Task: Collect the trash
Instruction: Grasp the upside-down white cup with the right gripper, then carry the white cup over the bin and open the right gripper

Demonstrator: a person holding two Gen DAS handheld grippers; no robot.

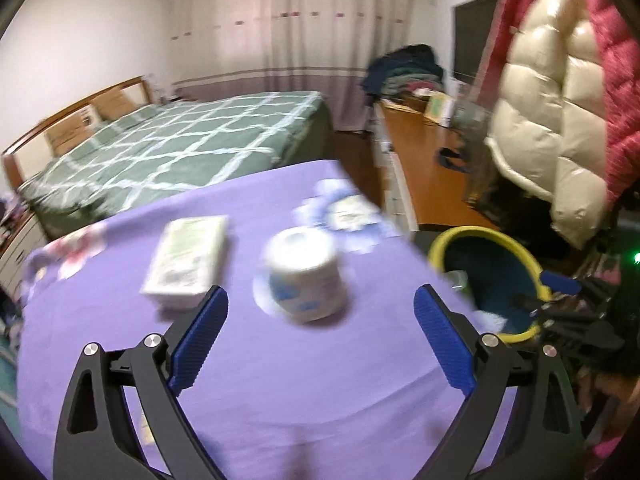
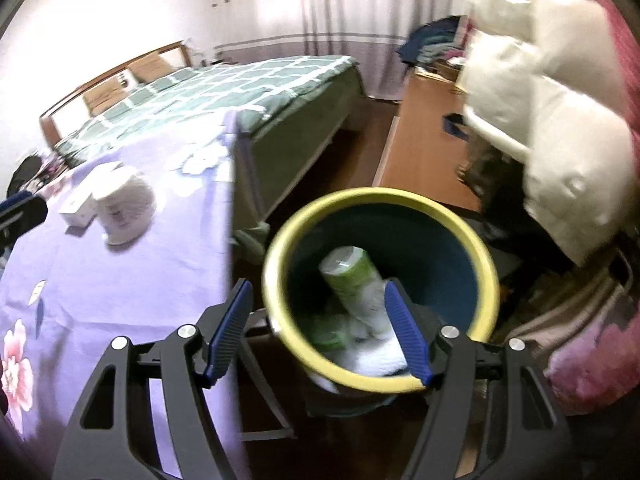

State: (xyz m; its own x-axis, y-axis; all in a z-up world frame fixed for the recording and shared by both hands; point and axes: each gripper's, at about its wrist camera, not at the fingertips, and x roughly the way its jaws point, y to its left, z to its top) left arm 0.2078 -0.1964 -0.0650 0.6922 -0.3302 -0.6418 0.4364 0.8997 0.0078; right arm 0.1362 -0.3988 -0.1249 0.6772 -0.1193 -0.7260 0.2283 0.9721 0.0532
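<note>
Left wrist view: the left gripper [image 1: 320, 312] gapes wide and empty over the purple tablecloth [image 1: 280, 380]; a blurred toilet roll [image 1: 304, 276] sits at centre, a white packet [image 1: 188, 256] to its left. At right, the bin [image 1: 440, 244] is partly cut off by the table edge.

Right wrist view: the right gripper [image 2: 316, 320] spreads wide, empty, above the yellow-rimmed bin [image 2: 276, 256] at lower centre; a green bottle [image 2: 356, 280] leans inside on blurred white scraps.

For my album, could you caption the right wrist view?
Open right tool poised over a yellow-rimmed bin holding a green bottle.
</note>
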